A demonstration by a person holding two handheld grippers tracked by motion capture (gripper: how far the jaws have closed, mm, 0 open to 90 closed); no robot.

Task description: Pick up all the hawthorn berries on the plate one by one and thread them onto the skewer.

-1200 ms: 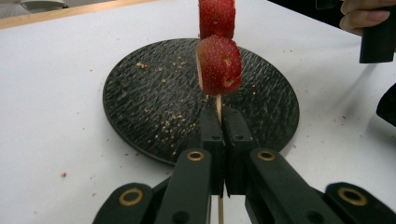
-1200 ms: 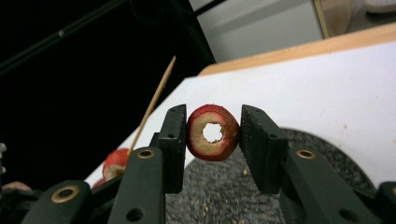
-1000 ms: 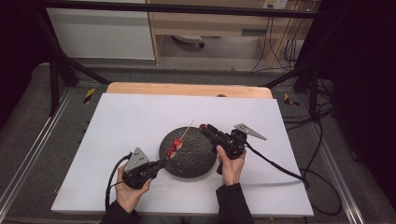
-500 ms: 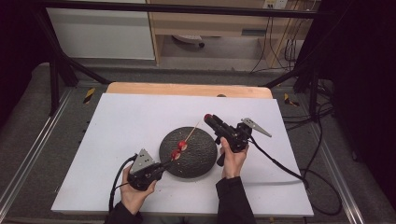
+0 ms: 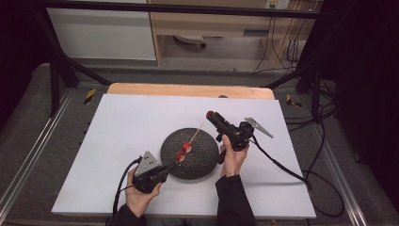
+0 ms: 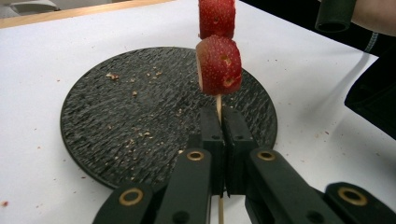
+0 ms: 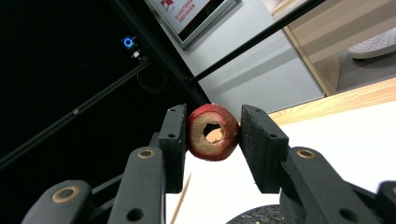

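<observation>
My left gripper (image 5: 170, 165) is low at the left, shut on the butt of a thin wooden skewer (image 5: 197, 132) that slants up over a round black slate plate (image 5: 200, 162). Two strawberry pieces (image 5: 183, 149) are threaded on it. In the left gripper view the jaws (image 6: 219, 119) pinch the stick below the lower strawberry (image 6: 218, 65), and the plate (image 6: 140, 107) lies behind. Past the skewer's tip my right gripper (image 5: 210, 114) is raised, shut on a red strawberry ring (image 7: 201, 147) with a hole through its middle. The skewer tip (image 7: 180, 200) shows below that ring.
The plate rests on a white board (image 5: 122, 127) over a wooden table (image 5: 188, 89). Crumbs (image 6: 135, 93) dot the slate. A cable (image 5: 282, 167) trails right from the right gripper. A black frame and cupboards stand beyond the table's far edge.
My right gripper with the ring has drifted slightly up and to the right. The left gripper and skewer have shifted a little to the right.
</observation>
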